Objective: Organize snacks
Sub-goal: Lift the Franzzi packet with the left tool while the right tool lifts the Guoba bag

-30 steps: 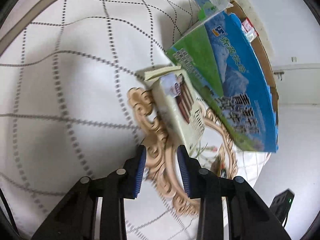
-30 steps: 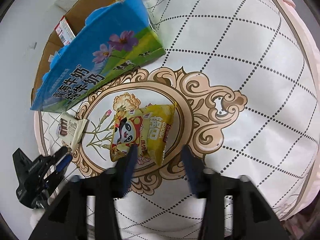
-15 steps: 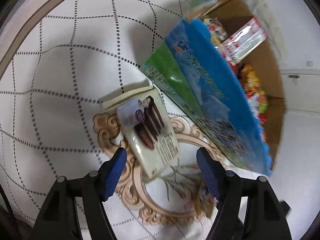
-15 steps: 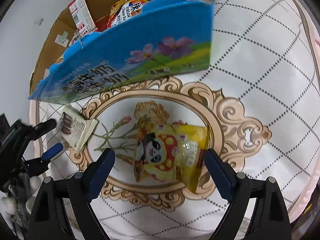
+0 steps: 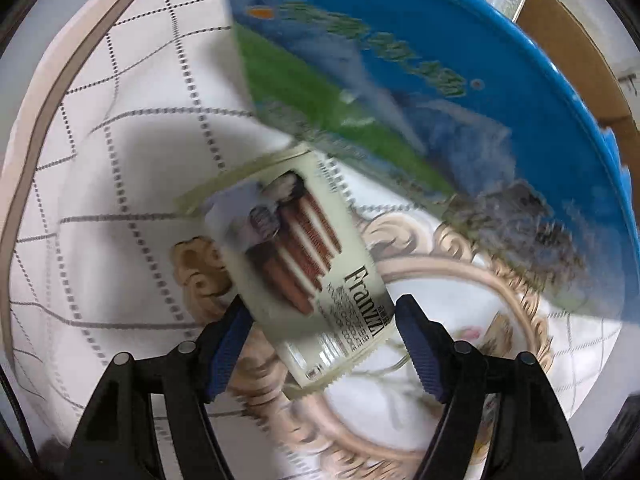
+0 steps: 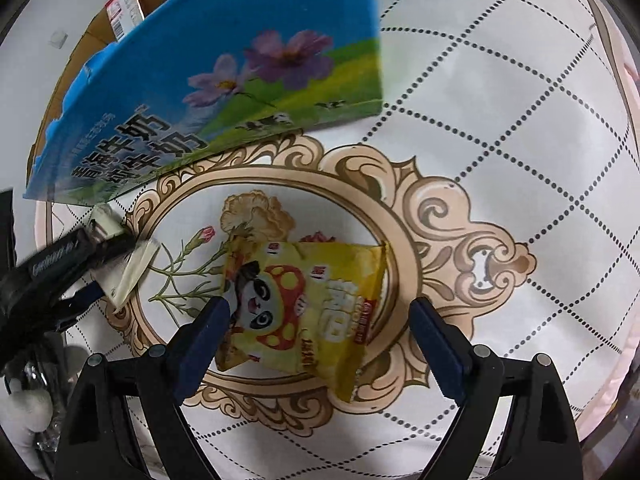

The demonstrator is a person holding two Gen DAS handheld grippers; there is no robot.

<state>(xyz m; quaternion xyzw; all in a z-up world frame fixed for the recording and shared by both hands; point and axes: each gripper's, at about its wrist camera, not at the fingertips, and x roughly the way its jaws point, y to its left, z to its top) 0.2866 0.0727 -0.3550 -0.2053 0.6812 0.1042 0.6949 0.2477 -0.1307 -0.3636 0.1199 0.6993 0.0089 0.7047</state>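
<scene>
The left gripper (image 5: 320,354) is pointing down over a cream wafer packet (image 5: 304,276), its fingers (image 5: 230,350) spread after just opening, one on each side of the packet's near end. The left pad is sitting right at the packet's edge; whether it is touching I cannot tell through the blur, and nothing is being squeezed yet. The right gripper (image 6: 316,350) is hanging the same way over a yellow snack bag (image 6: 304,316) with a panda on it, fingers (image 6: 204,344) spread wide — they too have just been opening — and the bag lying flat between them, not gripped.

So the step in hand looks like a double pick-up: both snacks are lying on the tabletop (image 6: 500,120), on its patterned cloth, waiting to go into the cardboard box (image 6: 256,64) standing just behind them. The next move is calling for each gripper to sink a little further and close across its packet's narrow width, then lift high enough to clear the box's blue wall.

That wall is the main obstacle — it is leaning close over the wafer packet, nearly touching its far end. A red-and-white packet (image 6: 124,12) is already showing inside the box. The left gripper (image 6: 60,276) is working close beside the bag in the right view, so the two could crowd each other when lifting.
</scene>
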